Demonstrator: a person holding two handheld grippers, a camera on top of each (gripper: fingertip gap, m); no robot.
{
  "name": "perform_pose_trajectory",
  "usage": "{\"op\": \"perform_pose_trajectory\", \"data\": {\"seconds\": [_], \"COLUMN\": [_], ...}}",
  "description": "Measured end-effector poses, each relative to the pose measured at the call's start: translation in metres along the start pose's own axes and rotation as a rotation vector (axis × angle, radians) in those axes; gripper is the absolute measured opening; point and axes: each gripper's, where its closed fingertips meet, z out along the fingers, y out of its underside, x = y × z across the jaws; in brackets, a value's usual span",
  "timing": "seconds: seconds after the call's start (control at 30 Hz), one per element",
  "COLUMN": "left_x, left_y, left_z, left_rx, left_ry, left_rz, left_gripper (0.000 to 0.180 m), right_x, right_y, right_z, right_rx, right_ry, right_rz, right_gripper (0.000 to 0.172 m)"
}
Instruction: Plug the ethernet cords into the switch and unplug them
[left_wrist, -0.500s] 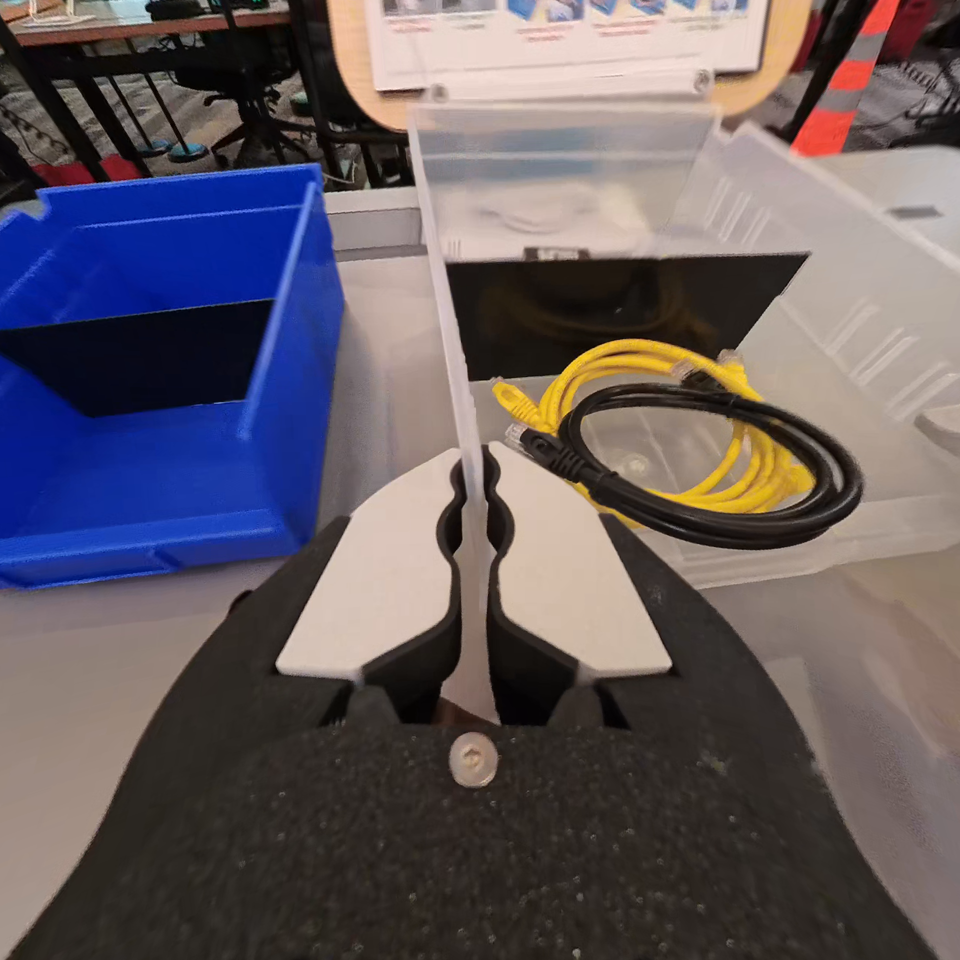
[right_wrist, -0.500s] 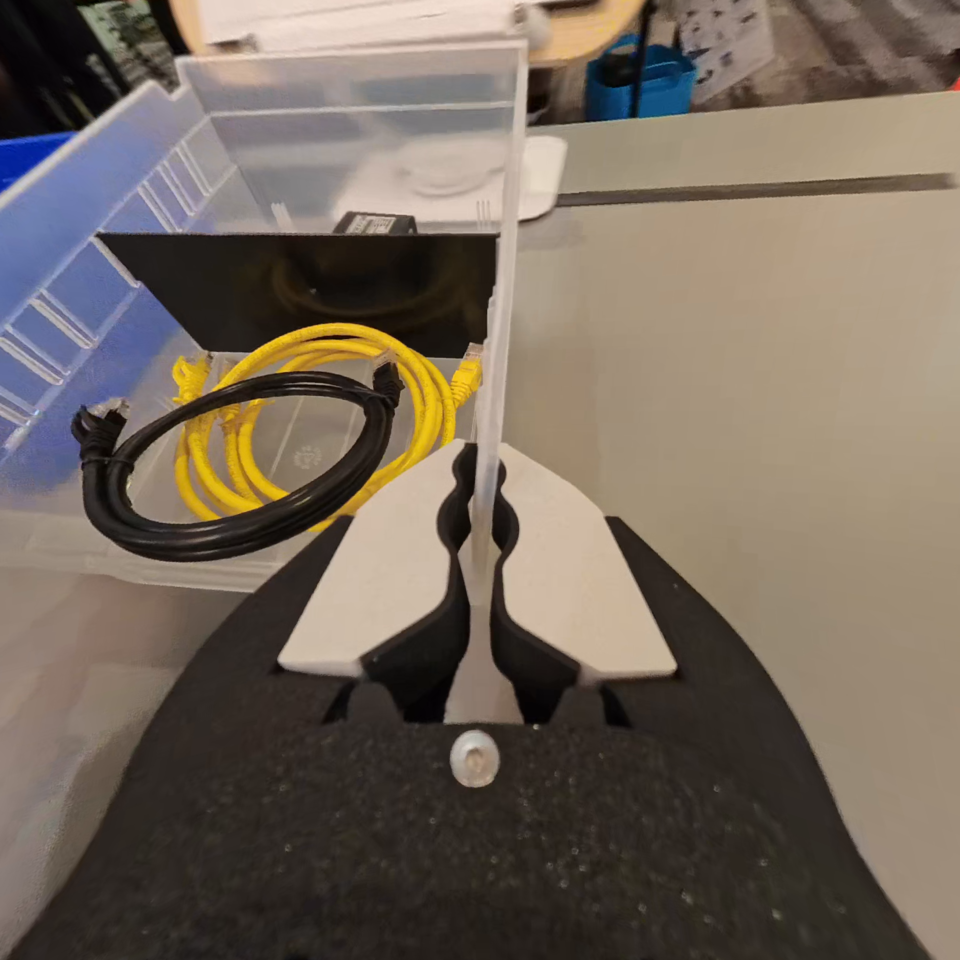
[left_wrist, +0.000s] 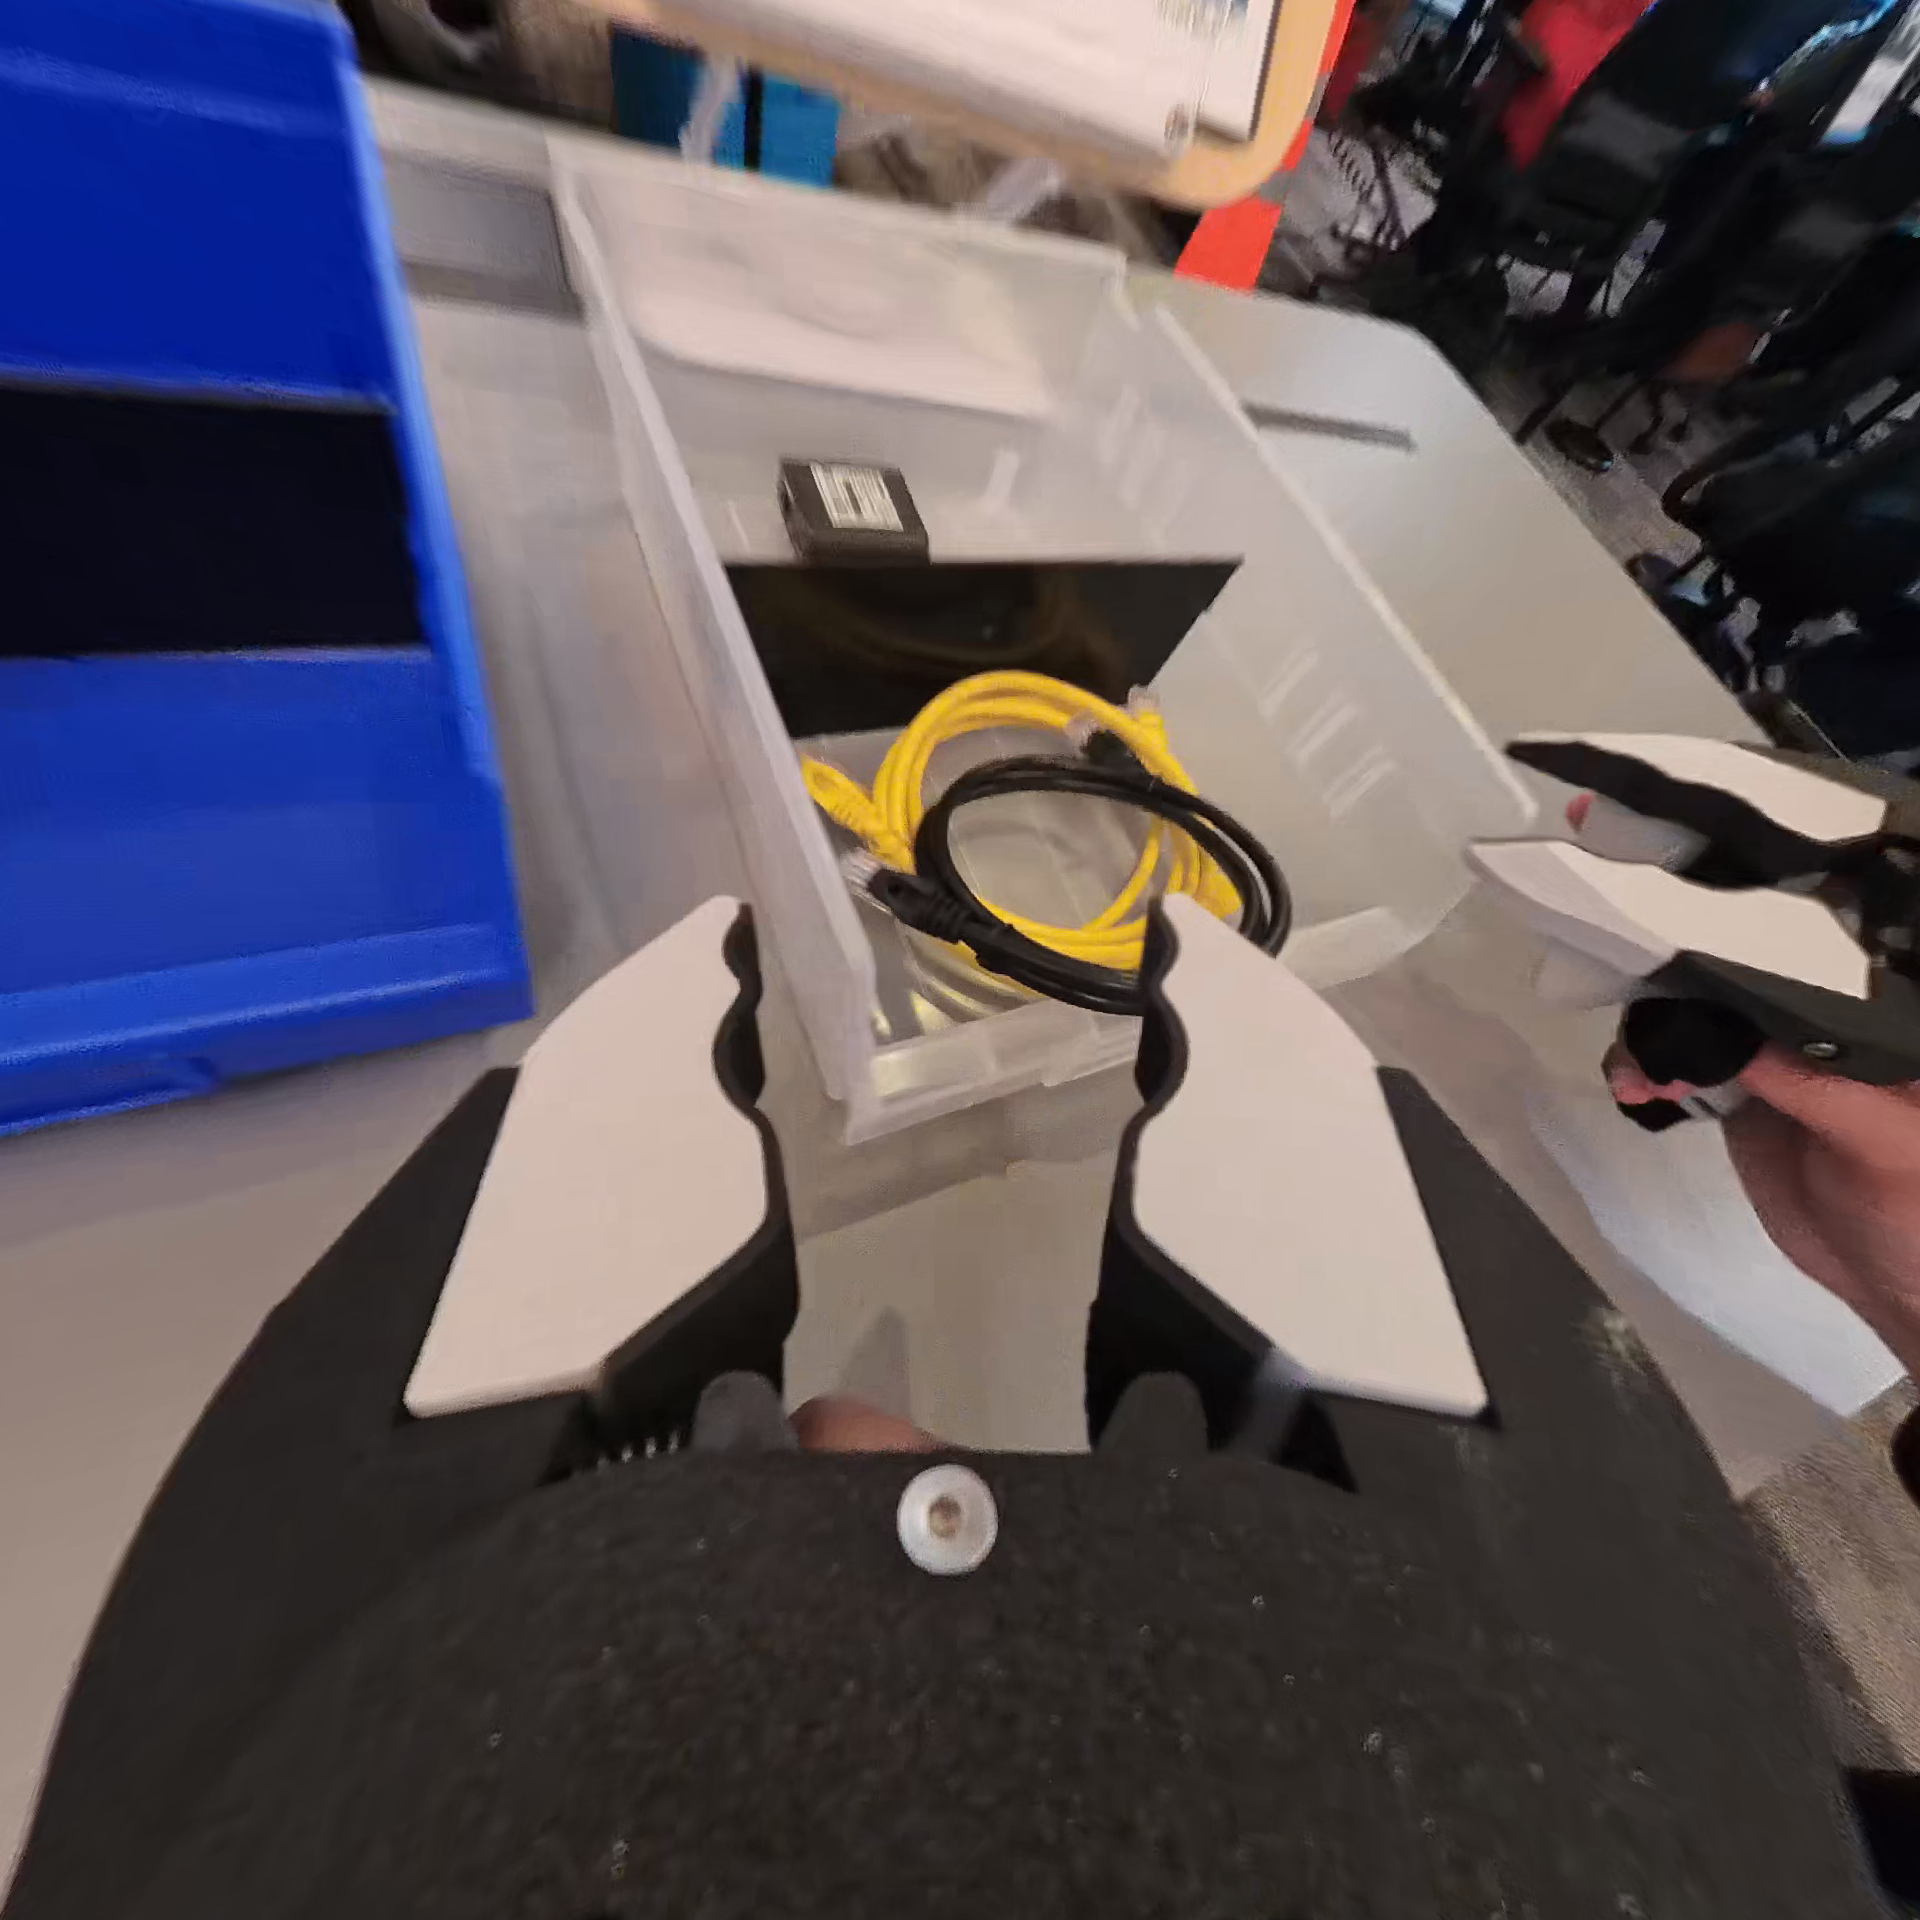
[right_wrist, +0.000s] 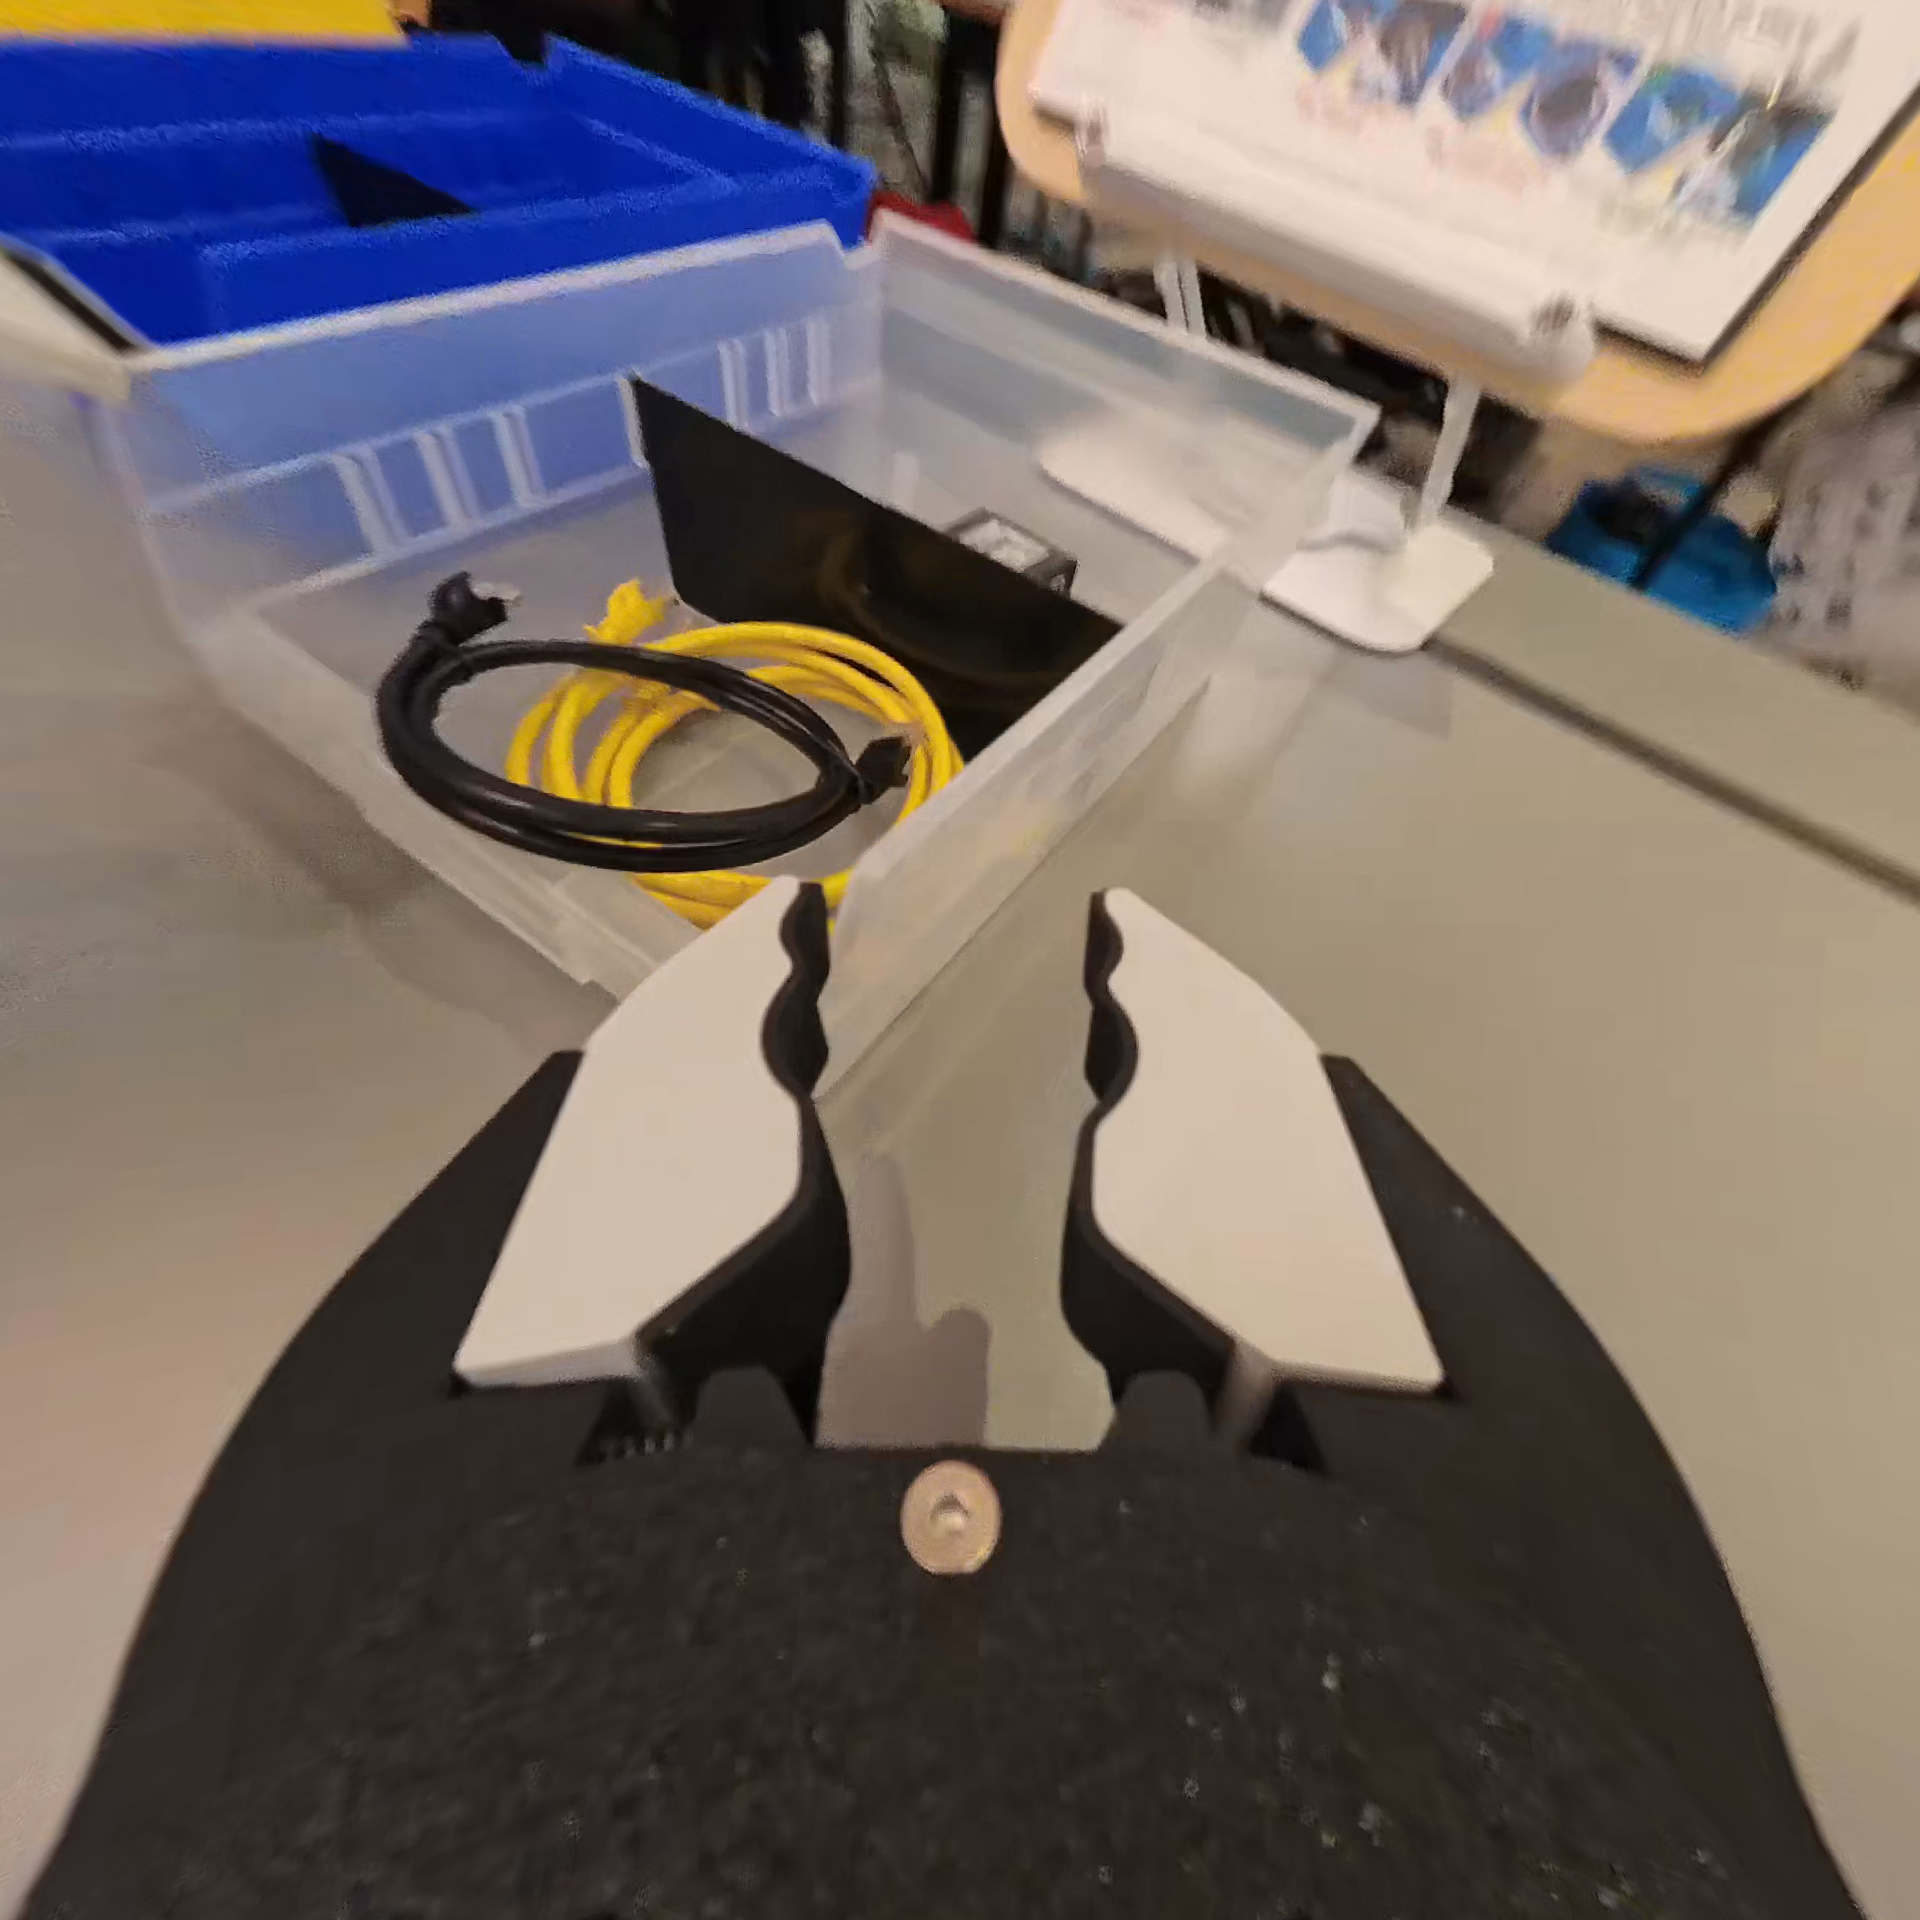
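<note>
Both the left gripper (left_wrist: 945, 935) and the right gripper (right_wrist: 951, 925) are spread and empty; the coiled black cord (left_wrist: 1101, 883) in the clear bin (left_wrist: 1351, 665) looks light and floppy, best pinched at its stiff plug (left_wrist: 914, 899)

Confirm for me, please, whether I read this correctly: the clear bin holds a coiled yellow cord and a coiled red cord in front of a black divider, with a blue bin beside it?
Almost. The second cord is black, not red. Both wrist views show the black cord coiled over the yellow cord in the clear bin, in front of the black divider, with the blue bin beside it.
</note>
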Motion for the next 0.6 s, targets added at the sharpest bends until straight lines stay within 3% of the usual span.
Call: {"op": "perform_pose_trajectory", "data": {"seconds": [0.13, 0.3, 0.37, 0.43, 0.5, 0.6], "left_x": [-0.038, -0.138, -0.192, -0.229, -0.249, -0.272], "left_y": [-0.024, -0.006, 0.005, 0.013, 0.009, -0.007], "left_z": [-0.055, -0.100, -0.104, -0.098, -0.085, -0.065], "left_rx": [0.078, 0.037, -0.016, -0.058, -0.061, -0.036], "left_ry": [-0.122, -0.334, -0.441, -0.457, -0.421, -0.438], "left_rz": [0.086, 0.104, 0.083, 0.009, -0.051, -0.032], "left_gripper": [0.076, 0.073, 0.075, 0.076, 0.076, 0.068], "right_x": [-0.023, -0.017, -0.020, -0.026, -0.036, -0.051], "right_y": [-0.012, -0.033, -0.033, -0.026, -0.033, -0.045], "right_z": [-0.049, -0.080, -0.081, -0.072, -0.074, -0.081], "right_rx": [0.207, 0.316, 0.335, 0.299, 0.337, 0.390], "right_ry": [-0.320, -0.354, -0.355, -0.361, -0.375, -0.393], "right_rz": [0.031, 0.168, 0.167, 0.141, 0.103, 0.049], "right_gripper": [0.053, 0.043, 0.036, 0.035, 0.024, 0.022]}}
